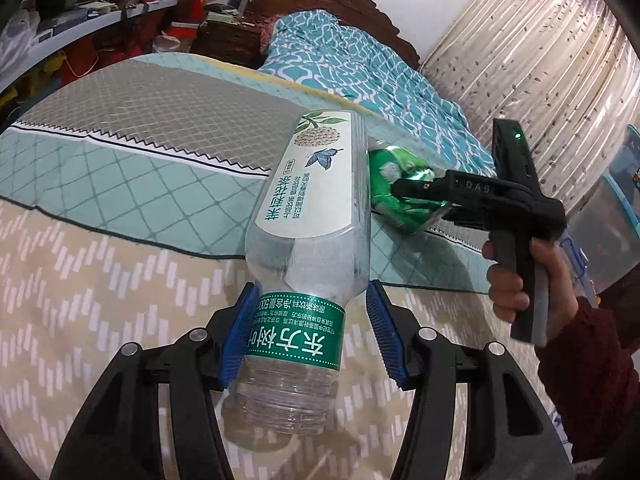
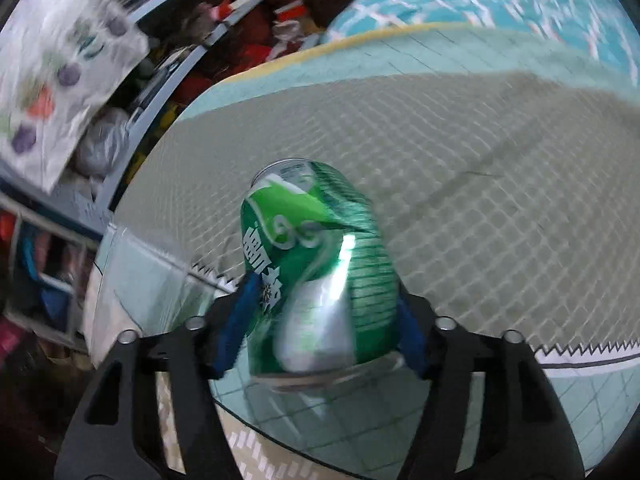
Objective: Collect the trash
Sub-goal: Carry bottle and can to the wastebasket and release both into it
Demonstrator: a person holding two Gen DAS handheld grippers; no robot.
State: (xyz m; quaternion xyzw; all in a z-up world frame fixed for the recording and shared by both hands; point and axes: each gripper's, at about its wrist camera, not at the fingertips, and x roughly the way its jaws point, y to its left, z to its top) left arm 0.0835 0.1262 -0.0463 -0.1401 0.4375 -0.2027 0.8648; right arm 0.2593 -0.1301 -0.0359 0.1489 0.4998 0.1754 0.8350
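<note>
My left gripper [image 1: 310, 334] is shut on an empty clear plastic bottle [image 1: 316, 216] with a green neck label and a cream body label; it holds the bottle near the uncapped neck, base pointing away over the bed. My right gripper [image 2: 324, 320] is shut on a dented green drink can [image 2: 320, 268], held above the bed. In the left wrist view the right gripper [image 1: 416, 196] shows to the right, just behind the bottle, with the green can [image 1: 396, 188] in its jaws and a hand on its handle.
A bed with a grey and teal quilted cover [image 1: 132, 128] and a beige patterned sheet [image 1: 80, 300] lies below. A turquoise blanket [image 1: 360, 68] is heaped at the headboard. Cluttered shelves [image 2: 192, 40] stand at left. A curtain [image 1: 540, 48] and a clear plastic bin [image 1: 600, 216] are at right.
</note>
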